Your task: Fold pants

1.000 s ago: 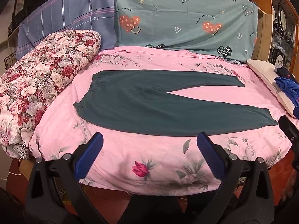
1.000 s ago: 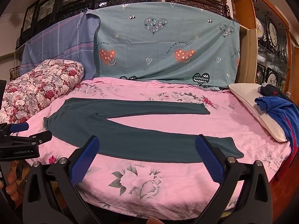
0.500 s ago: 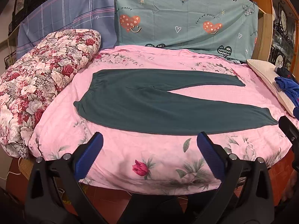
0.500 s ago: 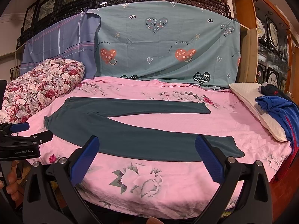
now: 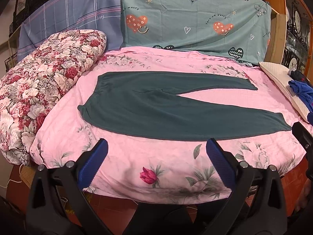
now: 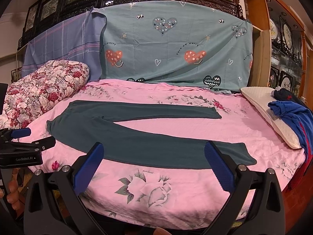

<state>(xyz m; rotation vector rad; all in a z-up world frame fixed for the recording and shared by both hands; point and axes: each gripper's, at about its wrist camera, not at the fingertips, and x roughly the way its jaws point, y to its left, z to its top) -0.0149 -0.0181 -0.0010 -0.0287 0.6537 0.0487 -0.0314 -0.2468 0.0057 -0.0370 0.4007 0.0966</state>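
Dark green pants [image 5: 156, 105] lie flat on the pink floral bed sheet [image 5: 137, 156], waistband to the left, both legs spread apart to the right. They also show in the right wrist view [image 6: 137, 141]. My left gripper [image 5: 156, 154] is open and empty, held off the bed's front edge below the near leg. My right gripper [image 6: 154, 156] is open and empty, over the front edge with its fingertips in front of the near leg's lower part. The left gripper also shows at the left edge of the right wrist view [image 6: 25, 137].
A rolled floral quilt [image 5: 39, 90] lies at the bed's left end. A white pillow [image 6: 268, 115] with blue clothes [image 6: 293, 113] on it lies at the right end. Teal and blue sheets [image 6: 176, 49] hang behind the bed. A wooden cabinet [image 6: 283, 39] stands at right.
Both grippers have shifted very slightly toward the bed. The pants lie as before and both grippers stay open.
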